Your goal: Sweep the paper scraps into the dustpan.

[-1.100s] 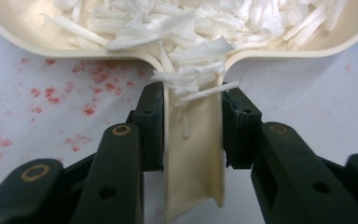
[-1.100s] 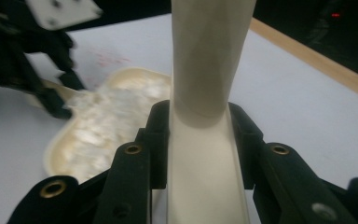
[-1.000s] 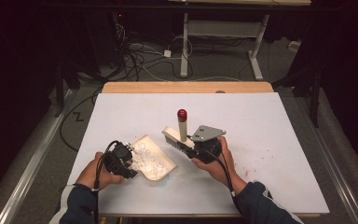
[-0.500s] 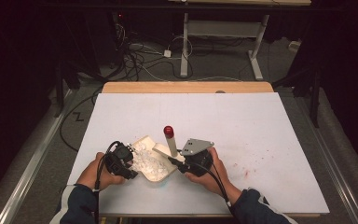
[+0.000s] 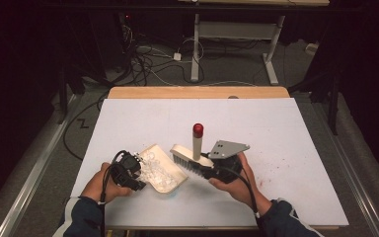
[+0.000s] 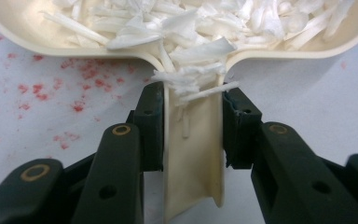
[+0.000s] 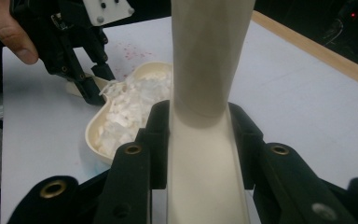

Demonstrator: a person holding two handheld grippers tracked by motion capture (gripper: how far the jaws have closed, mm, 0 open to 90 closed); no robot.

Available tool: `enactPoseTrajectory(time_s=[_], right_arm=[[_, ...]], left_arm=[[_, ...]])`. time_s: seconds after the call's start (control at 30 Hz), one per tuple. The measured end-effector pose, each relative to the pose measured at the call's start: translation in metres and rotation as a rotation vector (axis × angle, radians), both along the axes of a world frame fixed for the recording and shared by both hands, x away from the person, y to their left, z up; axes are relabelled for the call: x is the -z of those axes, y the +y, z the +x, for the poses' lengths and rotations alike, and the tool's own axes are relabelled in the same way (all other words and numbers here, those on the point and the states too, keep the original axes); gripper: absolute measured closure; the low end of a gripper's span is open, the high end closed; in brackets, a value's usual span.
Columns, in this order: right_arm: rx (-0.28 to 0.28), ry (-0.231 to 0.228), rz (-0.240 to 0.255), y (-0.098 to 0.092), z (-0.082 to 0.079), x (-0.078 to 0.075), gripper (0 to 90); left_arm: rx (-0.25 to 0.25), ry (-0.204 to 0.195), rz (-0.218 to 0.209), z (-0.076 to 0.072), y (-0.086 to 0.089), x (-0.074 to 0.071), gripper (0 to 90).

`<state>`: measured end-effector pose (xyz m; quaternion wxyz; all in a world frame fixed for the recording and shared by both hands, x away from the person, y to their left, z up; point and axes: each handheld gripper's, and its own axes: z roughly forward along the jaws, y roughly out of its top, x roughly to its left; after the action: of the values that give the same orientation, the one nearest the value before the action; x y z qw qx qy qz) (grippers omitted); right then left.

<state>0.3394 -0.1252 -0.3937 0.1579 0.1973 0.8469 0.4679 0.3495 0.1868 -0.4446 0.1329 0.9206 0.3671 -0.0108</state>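
Sweeping step, late stage. My left tool (image 5: pixel 137 174) is clamped on the handle of the dustpan (image 5: pixel 165 168), which lies on the table (image 5: pixel 276 128) at seven o'clock, full of white shreds (image 6: pixel 191 28). My right tool (image 5: pixel 208 170) is clamped on the brush (image 5: pixel 191 159), raised just beside the pan at three o'clock. Next, I judge: carry the pan level to empty it.

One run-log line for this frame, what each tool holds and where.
left tool: shut on dustpan handle | right tool: shut on brush handle | dustpan: holds white scraps, on table | brush: beside dustpan's open edge
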Motion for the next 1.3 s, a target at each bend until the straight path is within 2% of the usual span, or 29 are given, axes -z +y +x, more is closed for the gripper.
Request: enactPoseTrajectory(time_s=[0.13,0.2,0.33,0.5,1.0,1.3], right_arm=[[-0.001,-0.001,-0.034,-0.030,0.002,-0.017,67.6],[0.027,-0.012,-0.048,-0.046,0.001,-0.021,67.6],[0.070,-0.013,-0.043,-0.075,-0.001,-0.026,67.6],[0.098,0.010,-0.035,-0.101,-0.003,-0.027,67.7],[0.109,0.094,-0.085,-0.141,-0.020,-0.016,67.6],[0.085,0.131,-0.105,-0.156,-0.032,-0.014,67.6]], left_arm=[[-0.011,-0.010,-0.010,0.001,0.000,-0.001,62.8],[-0.012,-0.011,-0.011,0.001,0.000,-0.001,62.8],[-0.014,-0.017,-0.014,0.003,0.000,-0.001,62.8],[-0.007,-0.016,-0.012,0.004,0.000,0.000,62.8],[-0.030,-0.035,-0.048,0.006,0.007,0.002,62.7],[-0.061,-0.058,-0.059,0.007,0.009,0.004,62.4]])
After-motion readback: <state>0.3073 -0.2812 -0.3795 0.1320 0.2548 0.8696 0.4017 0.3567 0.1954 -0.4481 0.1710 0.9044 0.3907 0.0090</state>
